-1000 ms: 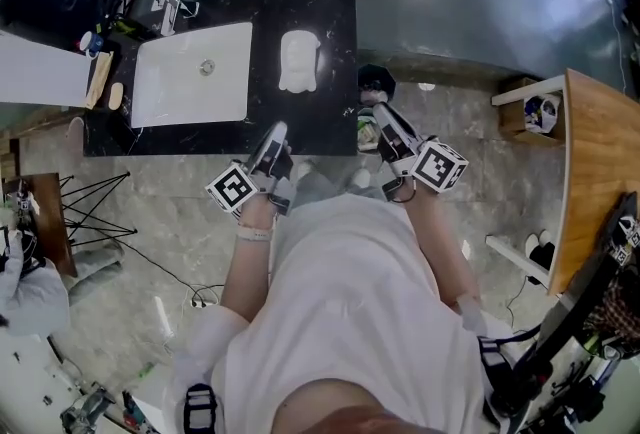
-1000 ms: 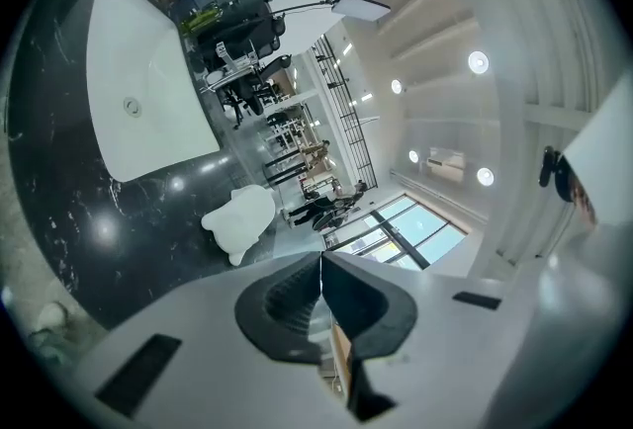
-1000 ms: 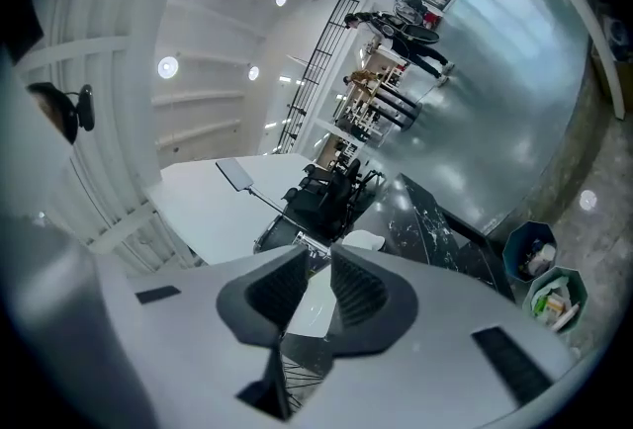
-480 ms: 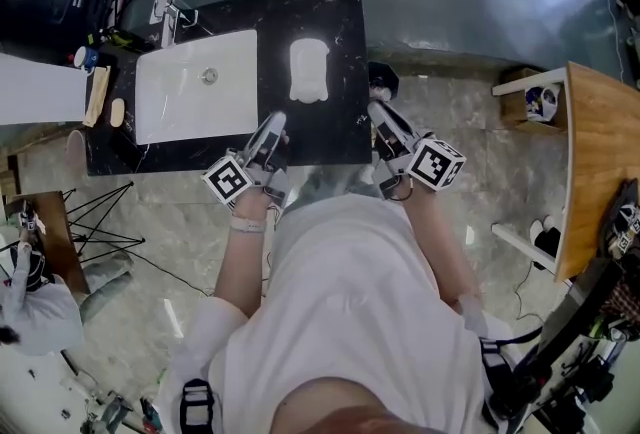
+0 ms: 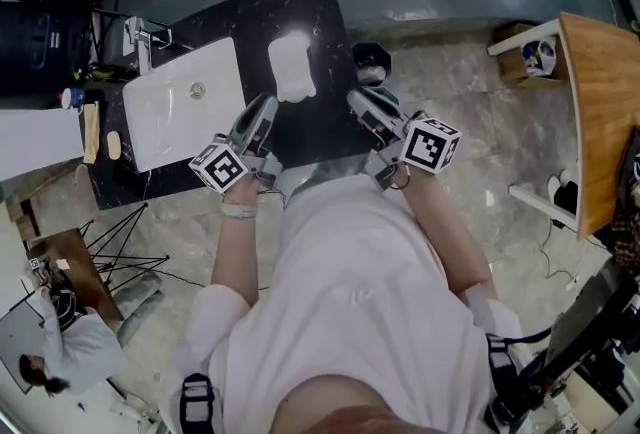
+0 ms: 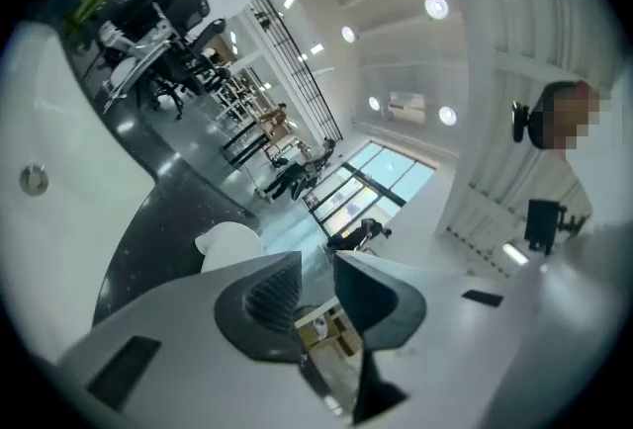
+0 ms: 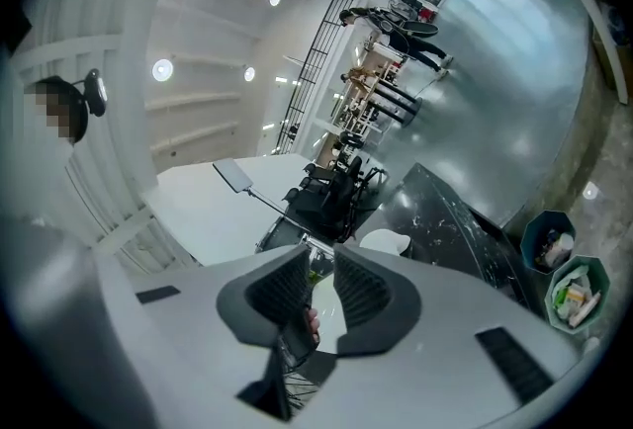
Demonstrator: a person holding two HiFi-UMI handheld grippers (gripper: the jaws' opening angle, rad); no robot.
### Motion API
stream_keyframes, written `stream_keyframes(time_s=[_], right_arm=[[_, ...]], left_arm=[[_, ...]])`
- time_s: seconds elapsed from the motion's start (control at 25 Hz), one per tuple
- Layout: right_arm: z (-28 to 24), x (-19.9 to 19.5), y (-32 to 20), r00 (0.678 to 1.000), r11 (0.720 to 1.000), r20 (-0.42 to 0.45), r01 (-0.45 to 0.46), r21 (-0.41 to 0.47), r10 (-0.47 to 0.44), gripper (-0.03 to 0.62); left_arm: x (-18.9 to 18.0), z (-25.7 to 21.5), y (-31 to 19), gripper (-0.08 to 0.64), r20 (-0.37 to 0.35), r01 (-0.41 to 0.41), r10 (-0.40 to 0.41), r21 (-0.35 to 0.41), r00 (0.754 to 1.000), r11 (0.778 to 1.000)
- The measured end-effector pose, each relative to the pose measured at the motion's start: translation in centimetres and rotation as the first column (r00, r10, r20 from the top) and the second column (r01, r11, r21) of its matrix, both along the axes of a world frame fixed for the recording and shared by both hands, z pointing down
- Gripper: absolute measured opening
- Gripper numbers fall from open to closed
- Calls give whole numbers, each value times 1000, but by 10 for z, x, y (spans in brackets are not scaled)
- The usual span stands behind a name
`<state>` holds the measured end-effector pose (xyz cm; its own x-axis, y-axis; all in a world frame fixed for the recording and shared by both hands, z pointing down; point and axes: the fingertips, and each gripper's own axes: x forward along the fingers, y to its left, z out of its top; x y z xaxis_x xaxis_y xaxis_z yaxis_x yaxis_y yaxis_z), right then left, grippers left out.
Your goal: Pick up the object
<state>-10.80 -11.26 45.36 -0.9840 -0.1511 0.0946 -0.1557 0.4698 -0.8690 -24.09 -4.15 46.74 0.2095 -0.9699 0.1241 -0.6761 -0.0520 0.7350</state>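
Observation:
A white, soft-looking lump [image 5: 290, 68] lies on the black marble counter [image 5: 322, 14], right of the sink. It shows in the left gripper view [image 6: 228, 244] and the right gripper view [image 7: 385, 241] too. My left gripper [image 5: 265, 103] hovers over the counter's near edge, just short of the lump, left of it. Its jaws [image 6: 316, 264] are opening and nothing is between them. My right gripper [image 5: 354, 99] hangs at the counter's near right corner. Its jaws [image 7: 321, 254] stand a narrow gap apart, with nothing in it.
A white sink [image 5: 185, 107] with a faucet [image 5: 140, 32] fills the counter's left half. Soap [image 5: 112, 144] lies at its left end. A small bin [image 5: 372, 57] stands on the floor right of the counter. A wooden table [image 5: 600, 92] is at the far right.
The person has stepped closer to the counter. Both grippers have moved forward, from over the floor to over the counter's near edge, nearer the white lump.

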Motion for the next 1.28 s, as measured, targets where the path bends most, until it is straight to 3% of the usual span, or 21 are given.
stream_keyframes(time_s=[0.16,0.32,0.4,0.52,0.64,0.88,1.16,1.28], right_arm=[[-8,-1,2,1000,1000,25,-5,-1,5,80],[-8,-6,11,999,1000,35,12,-16,-11,80],[-9,-7,16,999,1000,32,15,-8,-14,80],[-11,-5,16,1000,999,15,-6,32,5,80],[-11,2,11,999,998,8,-42,43,42,80],[-7,19,11,996,995,-13,-89,49,90,80],[-1,36,16,989,989,-24,-142,39,143,80],[1,42,16,986,986,-33,-163,37,164,80]], left_arm=[[0,12,-18,120,196,-123,128,-39,972,992],[-2,18,-37,140,274,-231,241,-69,931,970],[1,26,-44,180,328,-294,314,-112,891,949],[10,41,-52,245,416,-381,426,-190,803,905],[20,62,-57,272,478,-450,534,-288,697,846],[37,100,-56,298,526,-521,691,-457,496,721],[45,131,-49,305,522,-549,779,-560,347,620],[48,145,-44,304,526,-542,807,-610,268,578]])
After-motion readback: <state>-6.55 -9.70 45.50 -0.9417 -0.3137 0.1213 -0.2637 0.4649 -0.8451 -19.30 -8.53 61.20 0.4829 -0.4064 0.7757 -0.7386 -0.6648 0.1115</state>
